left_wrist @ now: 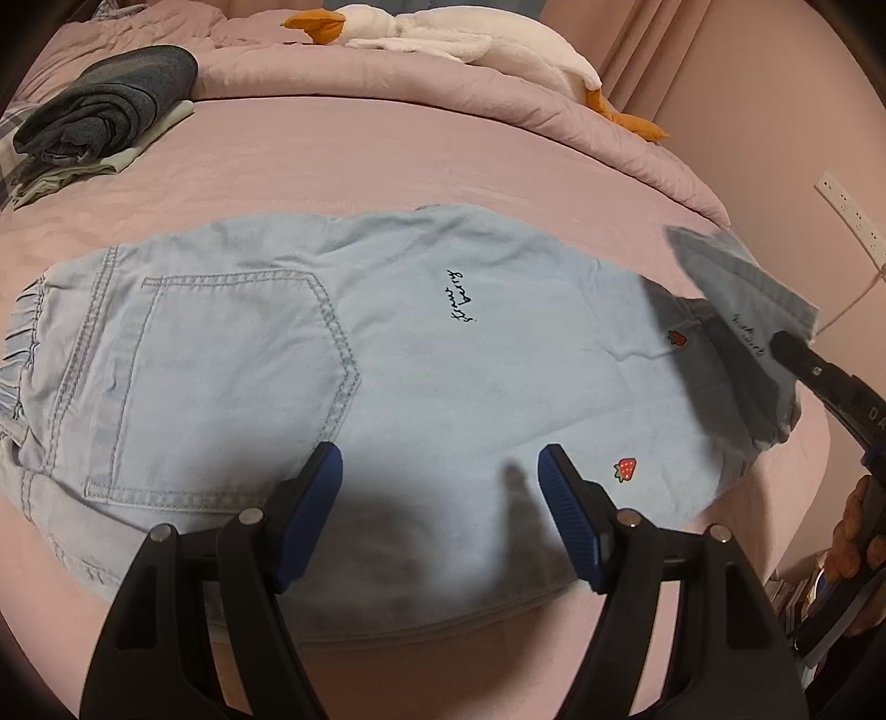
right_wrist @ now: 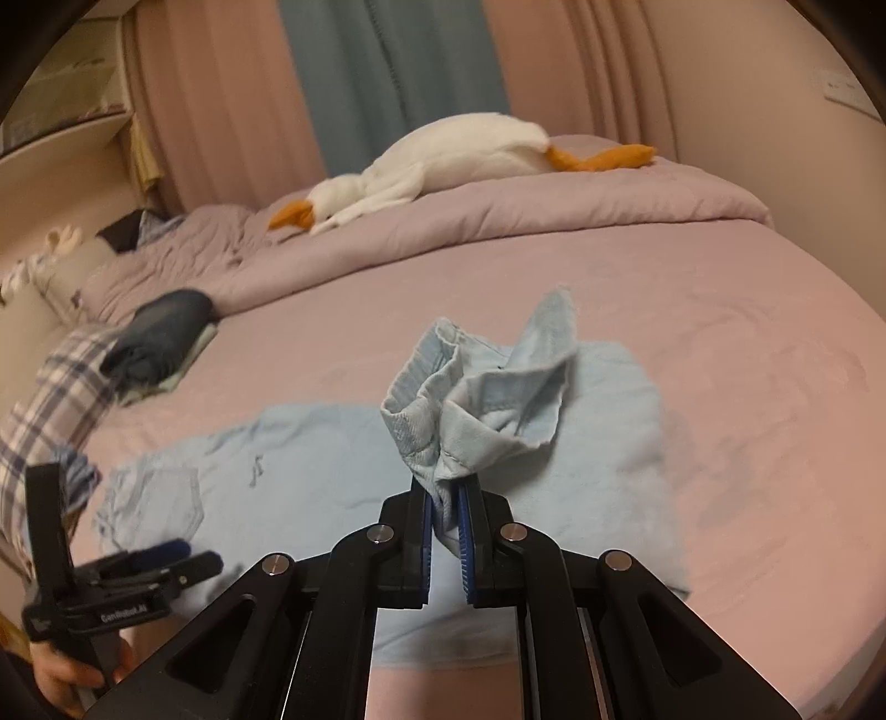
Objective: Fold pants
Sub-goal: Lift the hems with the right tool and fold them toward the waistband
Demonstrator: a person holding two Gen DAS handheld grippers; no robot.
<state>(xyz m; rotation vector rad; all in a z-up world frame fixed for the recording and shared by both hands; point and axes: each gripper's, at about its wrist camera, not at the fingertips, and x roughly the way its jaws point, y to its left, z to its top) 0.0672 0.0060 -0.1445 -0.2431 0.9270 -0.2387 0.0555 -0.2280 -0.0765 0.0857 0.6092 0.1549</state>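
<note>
Light blue pants (left_wrist: 354, 343) with strawberry patches lie flat across the pink bed, waistband at the left, back pocket facing up. My left gripper (left_wrist: 440, 471) hovers open just above the near edge of the pants, nothing between its blue pads. My right gripper (right_wrist: 444, 512) is shut on the bunched leg ends (right_wrist: 487, 399) and holds them lifted above the cloth. In the left wrist view that raised hem (left_wrist: 742, 310) hangs at the right, pinched by the right gripper (left_wrist: 792, 346). The left gripper (right_wrist: 166, 554) also shows low on the left in the right wrist view.
A folded dark garment (left_wrist: 111, 105) lies on a pale cloth at the bed's far left. A white plush goose (left_wrist: 459, 39) rests on the bunched pink duvet (left_wrist: 498, 99) at the back. A wall socket strip (left_wrist: 850, 207) is on the right. A plaid cloth (right_wrist: 50, 399) lies left.
</note>
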